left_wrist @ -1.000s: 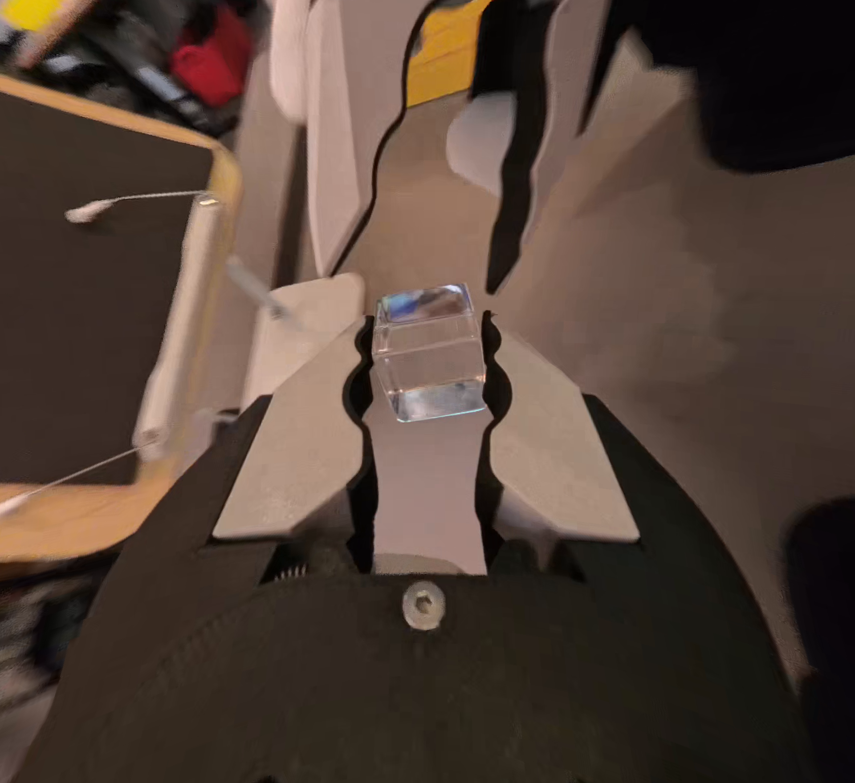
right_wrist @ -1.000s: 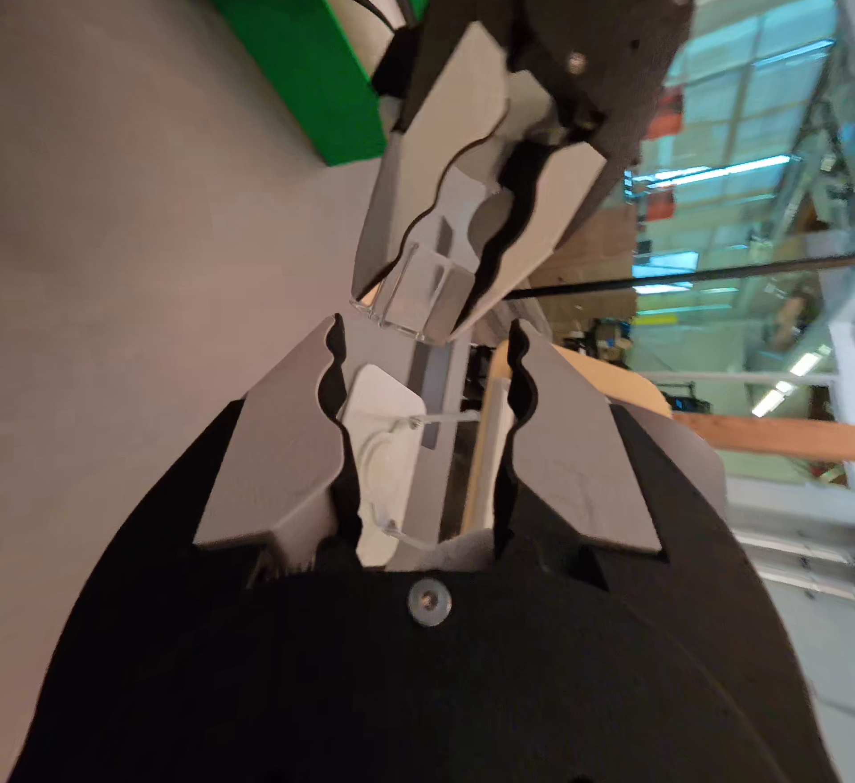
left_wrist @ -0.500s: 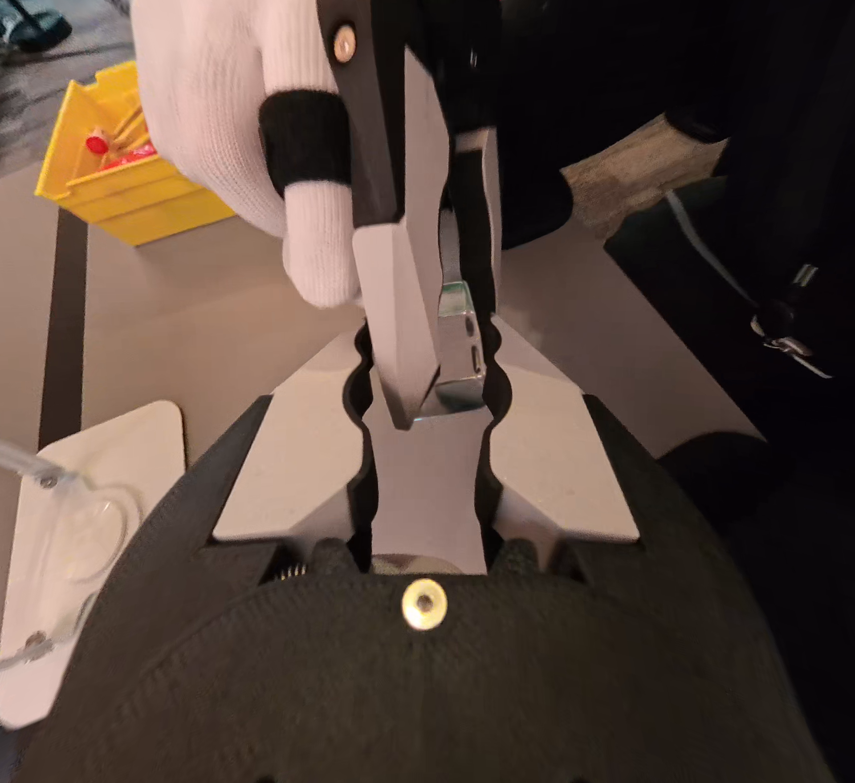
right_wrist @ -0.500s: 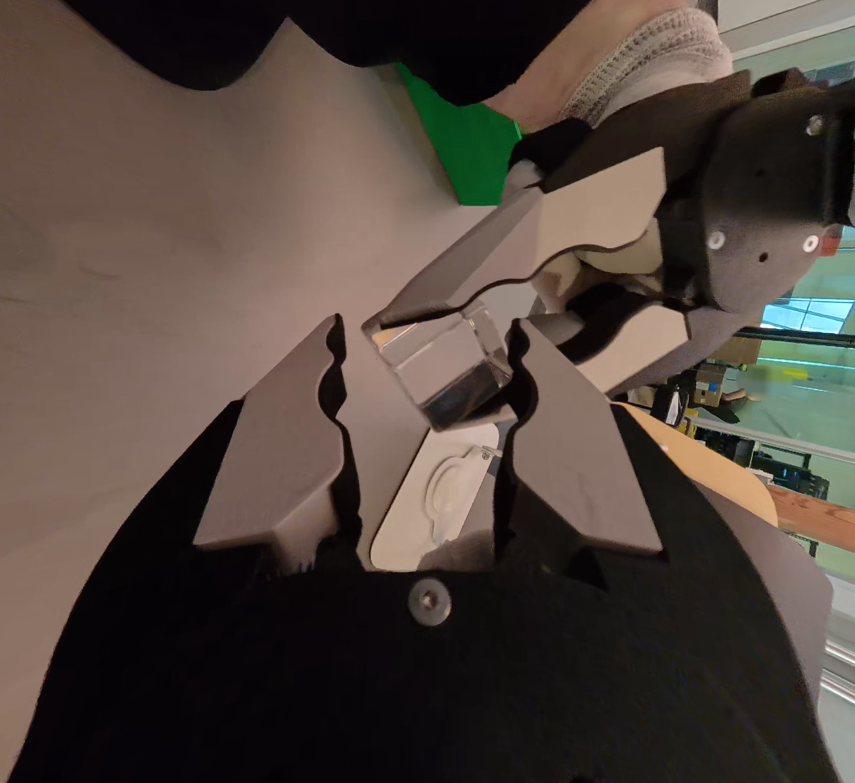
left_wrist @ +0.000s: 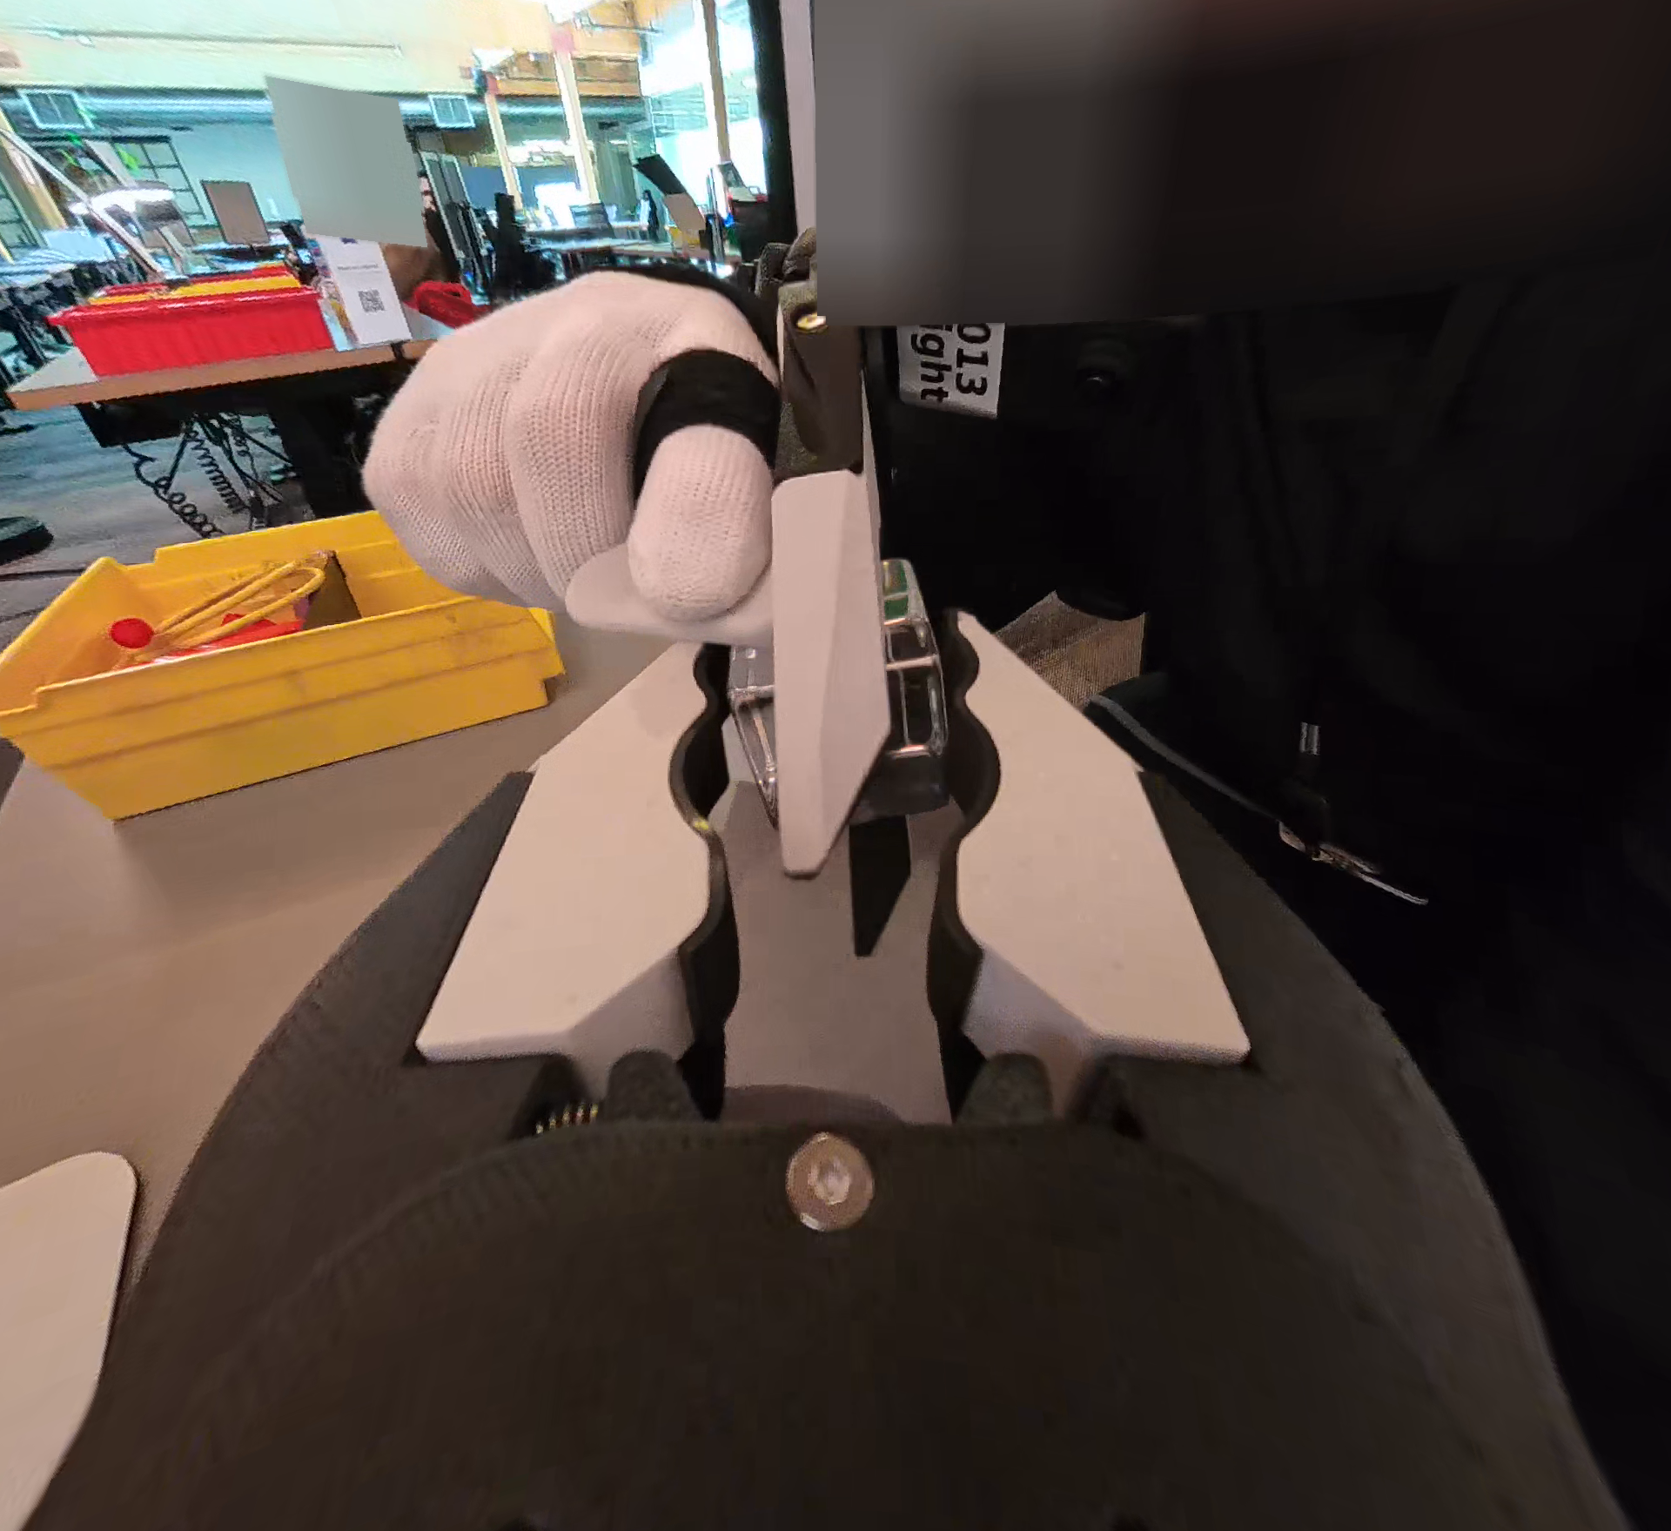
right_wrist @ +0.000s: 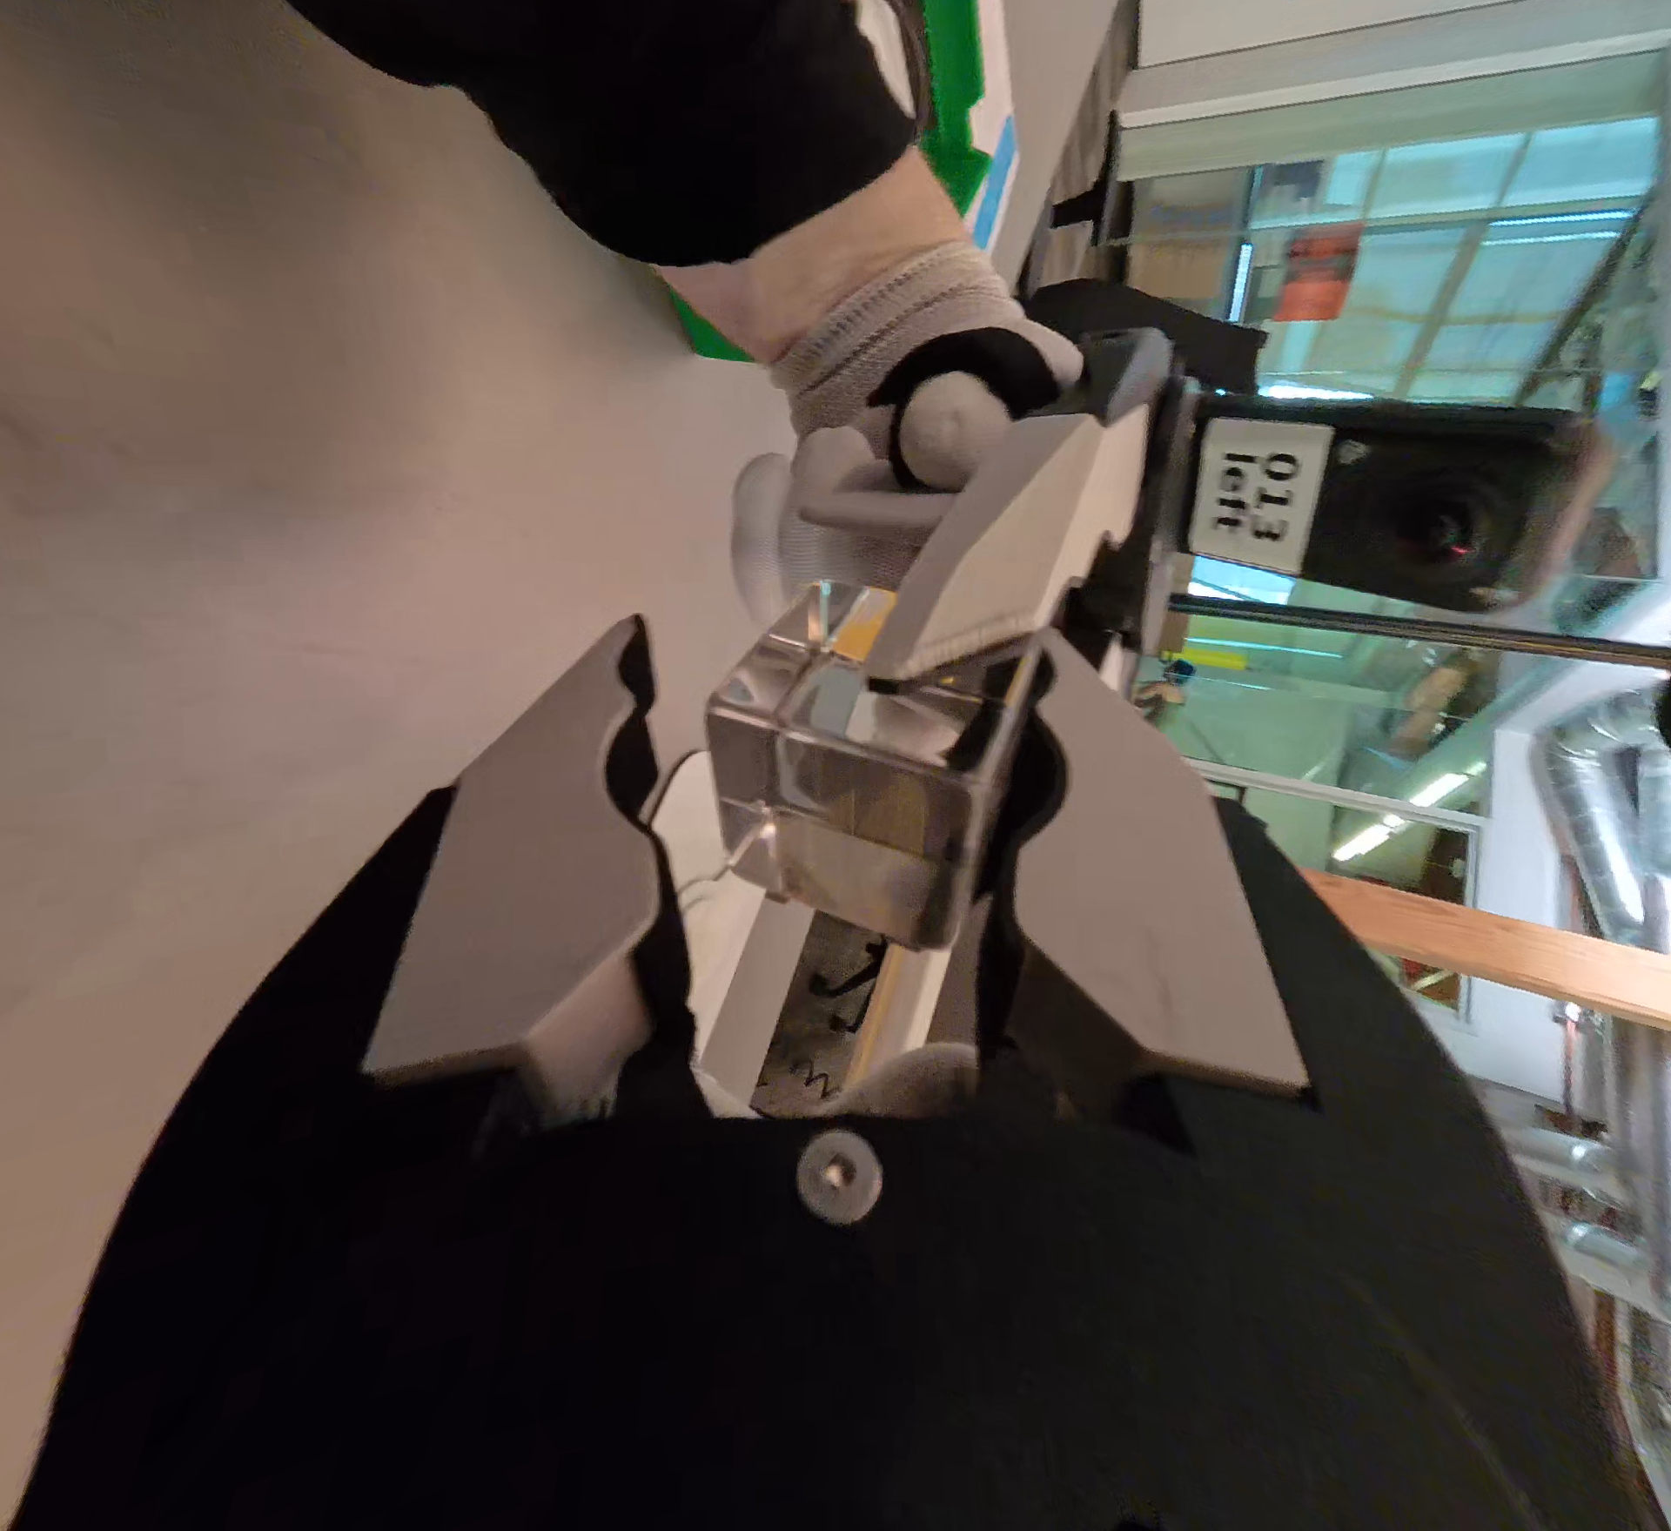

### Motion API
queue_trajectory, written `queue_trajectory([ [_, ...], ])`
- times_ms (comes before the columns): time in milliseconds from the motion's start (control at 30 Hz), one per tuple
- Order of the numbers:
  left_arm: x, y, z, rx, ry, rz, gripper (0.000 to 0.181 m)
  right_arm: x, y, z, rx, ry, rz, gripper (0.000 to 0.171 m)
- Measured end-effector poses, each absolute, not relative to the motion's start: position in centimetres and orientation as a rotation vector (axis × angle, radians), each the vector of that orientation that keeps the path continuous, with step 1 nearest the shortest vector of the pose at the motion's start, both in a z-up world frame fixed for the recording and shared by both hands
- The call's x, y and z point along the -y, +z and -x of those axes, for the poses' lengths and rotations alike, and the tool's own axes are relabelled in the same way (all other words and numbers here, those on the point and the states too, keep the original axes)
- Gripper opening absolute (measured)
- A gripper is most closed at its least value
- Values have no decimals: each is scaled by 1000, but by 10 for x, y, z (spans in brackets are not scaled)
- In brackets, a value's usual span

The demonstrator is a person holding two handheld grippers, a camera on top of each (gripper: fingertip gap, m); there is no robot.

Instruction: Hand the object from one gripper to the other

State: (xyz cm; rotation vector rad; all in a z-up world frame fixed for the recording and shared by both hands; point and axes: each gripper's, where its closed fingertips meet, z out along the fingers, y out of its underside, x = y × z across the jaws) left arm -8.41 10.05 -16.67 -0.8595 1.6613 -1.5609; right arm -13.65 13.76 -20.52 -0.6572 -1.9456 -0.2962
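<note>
Cube mid-air, both grippers on the scene. Clear cube (right_wrist: 859, 800) sits pinched in my left gripper (left_wrist: 836, 656), one finger flat on its top face and the other under it, mostly hidden in the right wrist view. So L is clamped on the cube.

My right gripper (right_wrist: 836, 656) straddles it crosswise. The jaws are spread, w/ a visible gap between the cube and one finger (right_wrist: 542, 836). The opposite finger looks right up against the cube's side, but I can't tell if it's touching. So R is not closed on anything.

From the left wrist view, R's fingers come down from above. The light one cuts across the front of the cube and the dark one is just beside it. My white-gloved right hand (left_wrist: 561, 448) wraps the handle up top, and my gloved left hand (right_wrist: 904, 420) does the same on L.

Below all this is the grey table (left_wrist: 226, 900). A yellow bin (left_wrist: 271, 701) sits off to the side, well apart from the cube, and a red bin (left_wrist: 190, 330) is on a far bench.
</note>
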Motion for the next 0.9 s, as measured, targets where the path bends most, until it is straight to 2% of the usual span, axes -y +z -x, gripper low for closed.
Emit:
queue_trajectory([
  [33,-102,-168,84,-1658,-1568,866,43,-142,-200,137,1912,-303,656,61],
  [100,-105,-168,82,-1643,-1582,879,42,-144,-201,136,1916,-294,639,57],
  [433,-117,-156,78,-1516,-1620,892,44,-154,-188,134,1852,-277,662,55],
  [533,-132,-138,73,-1376,-1608,917,63,-159,-174,127,1790,-213,699,55],
  [633,-150,-125,68,-1264,-1441,951,78,-164,-161,115,1743,-120,769,56],
  [900,-182,-125,49,-1286,-696,1036,81,-191,-143,74,1585,332,1044,55],
])
